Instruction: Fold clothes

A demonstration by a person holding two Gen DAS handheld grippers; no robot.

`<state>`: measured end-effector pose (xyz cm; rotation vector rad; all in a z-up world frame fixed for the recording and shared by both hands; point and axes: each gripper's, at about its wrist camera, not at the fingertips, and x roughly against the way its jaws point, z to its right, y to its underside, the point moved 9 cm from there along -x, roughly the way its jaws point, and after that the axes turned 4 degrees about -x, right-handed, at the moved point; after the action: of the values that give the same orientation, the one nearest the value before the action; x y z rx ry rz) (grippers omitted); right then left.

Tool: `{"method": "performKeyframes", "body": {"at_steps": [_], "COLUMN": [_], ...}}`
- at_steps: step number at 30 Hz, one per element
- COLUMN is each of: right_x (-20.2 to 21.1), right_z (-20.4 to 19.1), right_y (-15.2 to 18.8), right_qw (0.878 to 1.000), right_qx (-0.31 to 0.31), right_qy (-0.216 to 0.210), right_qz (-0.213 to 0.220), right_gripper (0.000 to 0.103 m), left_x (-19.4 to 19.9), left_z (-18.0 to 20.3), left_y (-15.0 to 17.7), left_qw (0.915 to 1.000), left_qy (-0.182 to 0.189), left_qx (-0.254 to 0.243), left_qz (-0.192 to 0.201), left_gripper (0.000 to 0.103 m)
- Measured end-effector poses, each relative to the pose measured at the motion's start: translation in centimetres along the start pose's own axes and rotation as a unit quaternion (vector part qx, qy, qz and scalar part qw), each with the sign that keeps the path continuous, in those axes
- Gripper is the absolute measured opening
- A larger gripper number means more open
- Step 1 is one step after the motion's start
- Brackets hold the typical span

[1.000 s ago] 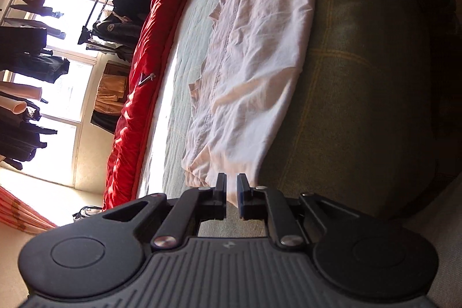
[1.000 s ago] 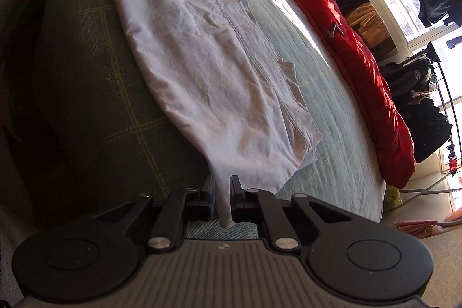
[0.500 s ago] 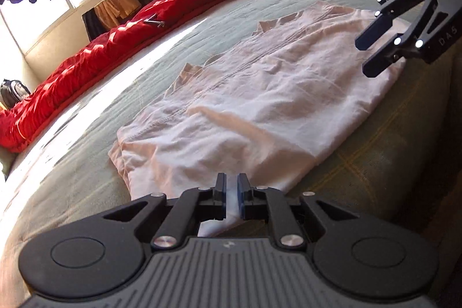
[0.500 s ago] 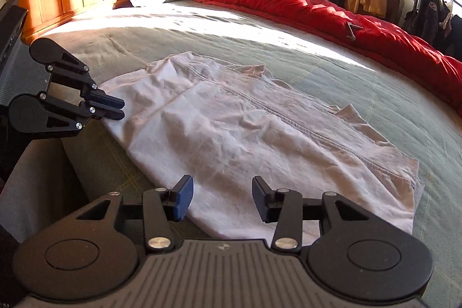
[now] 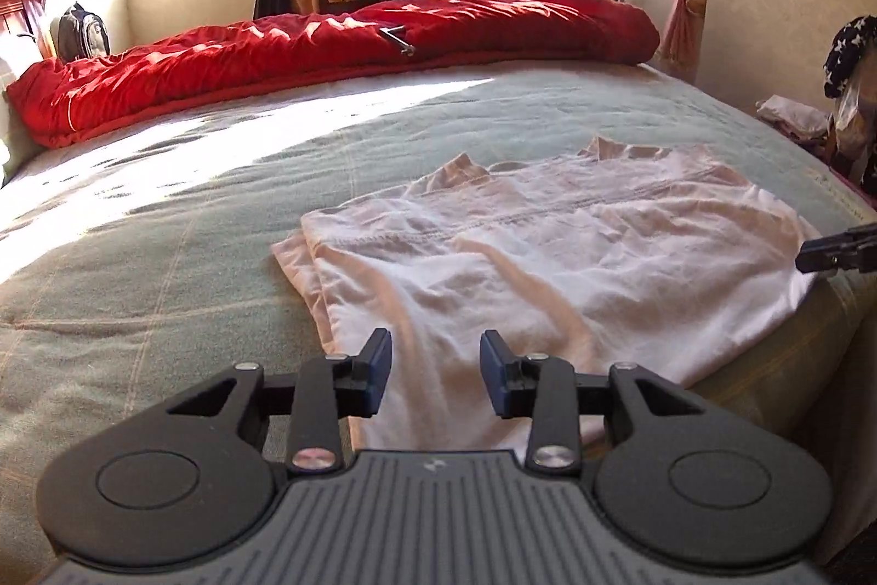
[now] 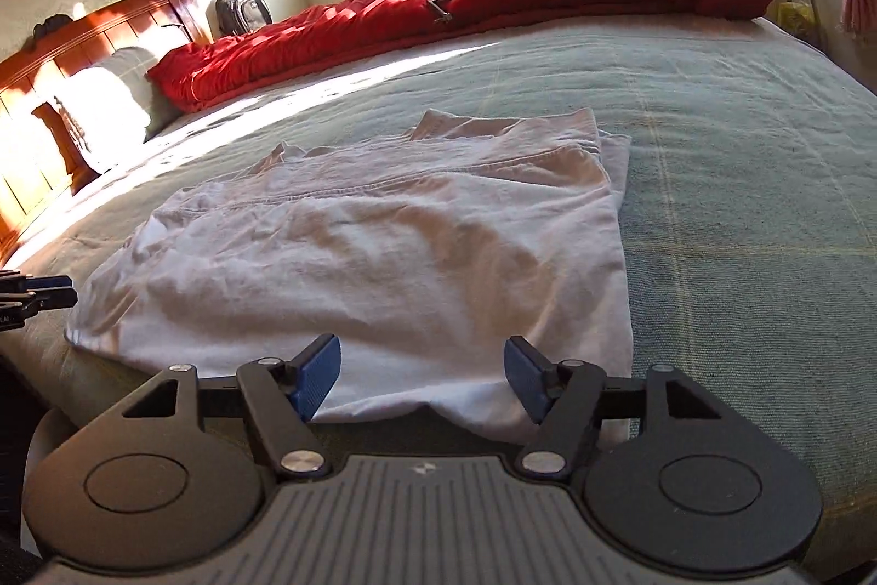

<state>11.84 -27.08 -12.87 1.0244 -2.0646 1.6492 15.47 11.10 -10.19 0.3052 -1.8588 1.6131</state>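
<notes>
On green bedspread (image 5: 164, 256), white shirt (image 5: 548, 267); red duvet (image 5: 329, 47) behind.

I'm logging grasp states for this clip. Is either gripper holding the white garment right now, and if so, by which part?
Nothing is held. The left gripper and right gripper are both open above the near edge of the white garment on the bed.

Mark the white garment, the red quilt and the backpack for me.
white garment (image 6: 383, 267), right wrist view, middle of the top layer.
red quilt (image 5: 307, 53), left wrist view, its sunlit middle.
backpack (image 6: 243, 9), right wrist view, its front panel.
</notes>
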Motion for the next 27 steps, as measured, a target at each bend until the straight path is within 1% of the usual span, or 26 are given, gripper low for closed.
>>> {"method": "performKeyframes", "body": {"at_steps": [2,3,4,6,7,10,14,16,17,18,19,22,24,25,26,27], "right_x": [-0.6,-1.0,-1.4,-1.7,-1.9,-1.7,-1.5,-1.0,-0.9,-1.0,-1.3,-2.6,-4.2,-4.9,-5.8,-6.5], "right_z": [-0.8,-1.2,-1.6,-1.9,-2.0,-1.9,-1.6,-2.2,-2.7,-3.1,-3.5,-4.6,-4.8,-4.7,-4.0,-3.3], "right_y": [0.0,0.1,0.3,0.6,0.8,0.9,0.2,-1.4,-2.4,-3.3,-4.3,-6.6,-7.2,-7.1,-6.8,-6.5], "right_qw": [1.0,1.0,1.0,0.999,0.999,0.999,1.0,0.999,0.999,0.998,0.997,0.993,0.991,0.99,0.99,0.991], "right_qx": [0.018,0.023,0.028,0.037,0.042,0.044,0.016,0.003,-0.001,-0.007,-0.012,-0.031,-0.045,-0.054,-0.067,-0.075], "right_qy": [0.008,0.009,0.004,0.008,0.01,0.008,-0.002,-0.028,-0.041,-0.053,-0.066,-0.098,-0.117,-0.12,-0.116,-0.104], "right_qz": [-0.004,-0.007,-0.012,-0.016,-0.017,-0.015,-0.009,0.015,0.025,0.033,0.041,0.05,0.047,0.042,0.031,0.024], "right_gripper": [0.073,0.074,0.076,0.077,0.078,0.079,0.079,0.08,0.081,0.086,0.091,0.092,0.093,0.094,0.094,0.094], "left_x": [-2.0,-3.1,-4.1,-5.6,-5.9,-5.3,-6.8,-7.5,-7.9,-8.2,-8.6,-9.6,-10.4,-10.6,-10.6,-10.4], "left_z": [-0.1,-0.2,-0.5,-1.5,-2.1,-4.0,-3.7,-3.5,-3.4,-3.3,-3.3,-3.0,-2.8,-3.0,-3.5,-4.0], "left_y": [-1.0,-1.0,-0.7,0.5,1.1,2.5,1.4,0.8,0.5,0.2,-0.1,-0.9,-1.5,-1.5,-1.1,-0.9], "left_qw": [0.9992,0.9983,0.9975,0.9967,0.9956,0.9904,0.988,0.9865,0.9857,0.9849,0.984,0.9812,0.9791,0.9786,0.9784,0.9775], "left_qy": [0.017,0.026,0.026,-0.003,-0.011,-0.003,0.016,0.025,0.03,0.035,0.039,0.053,0.063,0.061,0.053,0.05], "left_qx": [0.035,0.052,0.065,0.075,0.085,0.135,0.151,0.159,0.163,0.167,0.17,0.182,0.19,0.194,0.198,0.204], "left_qz": [0.001,-0.005,-0.013,-0.033,-0.038,-0.029,-0.031,-0.032,-0.032,-0.032,-0.033,-0.034,-0.035,-0.033,-0.027,-0.022], "left_gripper": [0.04,0.04,0.04,0.04,0.04,0.038,0.041,0.045,0.05,0.054,0.055,0.056,0.056,0.055,0.052,0.043]}}
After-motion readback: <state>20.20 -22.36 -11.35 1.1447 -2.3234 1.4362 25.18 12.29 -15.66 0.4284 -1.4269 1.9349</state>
